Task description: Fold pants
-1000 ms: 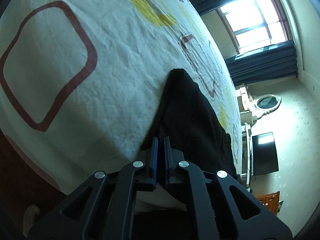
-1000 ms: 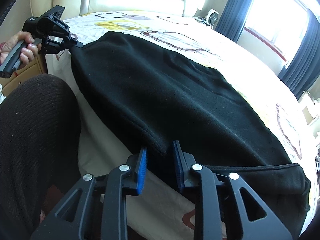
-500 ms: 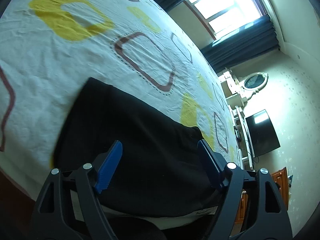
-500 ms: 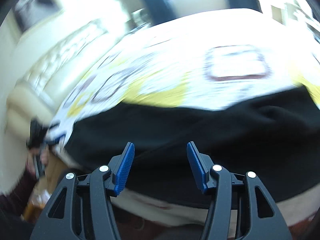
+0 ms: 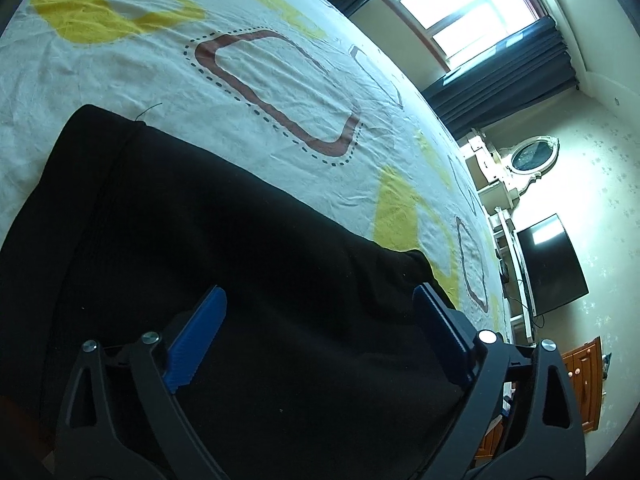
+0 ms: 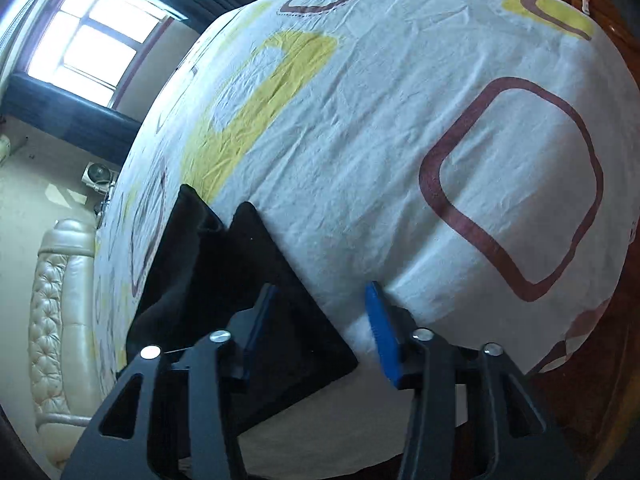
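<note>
The black pants (image 5: 224, 264) lie flat on the bed along its near edge. In the left wrist view they fill the lower half of the frame. My left gripper (image 5: 320, 332) is open wide and empty, hovering over the cloth. In the right wrist view the pants (image 6: 240, 280) show as a dark folded end at lower left, with a pointed corner on the sheet. My right gripper (image 6: 320, 328) is open and empty, its left finger over the pants' corner and its right finger (image 6: 382, 332) over bare sheet at the bed's edge.
The bed sheet (image 5: 260, 80) is white with yellow and brown rounded squares. A window (image 5: 460, 4) with dark curtains, a dresser with an oval mirror (image 5: 532, 156) and a TV (image 5: 552, 264) stand beyond the bed. A padded headboard (image 6: 60, 300) is at left.
Both grippers have let go of the pants and opened. The left one opened wide and drew back over the cloth. The right one swung round toward the pants' end at the bed's edge.
</note>
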`<state>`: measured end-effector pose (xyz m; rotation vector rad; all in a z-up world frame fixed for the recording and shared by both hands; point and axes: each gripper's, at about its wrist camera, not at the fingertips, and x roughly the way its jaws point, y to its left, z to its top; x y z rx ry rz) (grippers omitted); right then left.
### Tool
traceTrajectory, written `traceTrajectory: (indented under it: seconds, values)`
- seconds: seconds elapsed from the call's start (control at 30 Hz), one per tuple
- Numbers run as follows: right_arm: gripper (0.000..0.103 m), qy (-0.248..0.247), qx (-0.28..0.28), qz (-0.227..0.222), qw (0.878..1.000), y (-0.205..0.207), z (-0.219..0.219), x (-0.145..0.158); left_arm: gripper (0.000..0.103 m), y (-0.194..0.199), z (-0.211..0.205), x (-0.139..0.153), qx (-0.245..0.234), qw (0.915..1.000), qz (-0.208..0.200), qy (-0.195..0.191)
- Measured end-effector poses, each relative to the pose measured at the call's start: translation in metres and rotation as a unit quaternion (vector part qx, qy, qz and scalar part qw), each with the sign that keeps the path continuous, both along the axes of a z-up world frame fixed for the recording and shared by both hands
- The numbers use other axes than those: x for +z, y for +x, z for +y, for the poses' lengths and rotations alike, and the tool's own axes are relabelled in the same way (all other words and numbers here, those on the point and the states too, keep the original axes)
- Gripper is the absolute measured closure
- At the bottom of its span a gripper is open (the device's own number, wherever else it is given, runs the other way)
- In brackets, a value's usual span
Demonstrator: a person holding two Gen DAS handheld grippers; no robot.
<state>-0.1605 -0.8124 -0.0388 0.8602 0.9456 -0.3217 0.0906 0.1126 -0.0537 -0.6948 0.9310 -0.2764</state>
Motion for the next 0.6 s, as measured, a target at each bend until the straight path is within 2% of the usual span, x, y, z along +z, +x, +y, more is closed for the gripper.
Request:
traceTrajectory:
  seconds: [0.03,0.07,0.17,0.2,0.23,0.33,0.4,0.43,0.47,0.5,0.53,0.57,0.6]
  values:
    - [0.089,-0.006,0.02,-0.001,1.0,0.002,0.005,-0.001,0.004,0.0,-0.003,0.001,-0.001,1.0,-0.003,0.004]
    - [0.093,-0.003,0.039,-0.003,0.999,0.003,0.009,-0.001,0.003,0.0,-0.005,0.001,-0.003,0.9999,-0.006,0.012]
    - [0.099,-0.042,0.035,0.003,0.999,-0.003,0.007,0.005,0.003,0.0,-0.012,0.002,-0.004,0.9994,-0.009,0.034]
    - [0.099,-0.044,0.024,0.0,0.999,-0.007,0.003,0.004,0.002,0.0,-0.013,0.002,-0.001,0.9993,-0.009,0.035]
    - [0.103,-0.041,0.01,0.003,0.999,-0.011,-0.002,0.001,0.002,0.001,-0.012,0.002,0.003,0.9994,-0.01,0.032]
    - [0.103,-0.022,-0.032,-0.001,0.999,-0.027,-0.013,0.001,0.002,0.002,-0.007,-0.001,0.009,0.9997,-0.013,0.018]
    - [0.1,-0.094,-0.038,0.029,0.994,-0.023,-0.006,0.023,0.002,0.002,-0.006,-0.001,0.011,0.9998,-0.015,0.011]
    - [0.099,-0.114,-0.029,0.03,0.993,-0.011,-0.006,0.033,0.002,0.001,-0.005,-0.002,0.011,0.9998,-0.015,0.009]
    - [0.096,-0.111,-0.017,0.012,0.994,-0.001,0.003,0.045,0.002,0.001,-0.005,-0.002,0.011,0.9998,-0.016,0.008]
    - [0.089,-0.089,-0.008,-0.01,0.996,0.012,0.007,0.053,0.002,0.001,-0.005,-0.001,0.012,0.9998,-0.017,0.006]
    - [0.062,-0.055,0.004,-0.024,0.998,0.03,0.015,0.059,0.002,0.001,-0.005,-0.001,0.012,0.9998,-0.017,0.006]
    - [0.044,-0.031,0.01,-0.029,0.999,0.052,0.021,0.062,0.002,0.001,-0.005,-0.001,0.013,0.9997,-0.018,0.005]
    - [0.043,-0.008,0.013,-0.036,0.999,0.072,0.028,0.065,0.002,0.001,-0.005,-0.001,0.012,0.9998,-0.017,0.006]
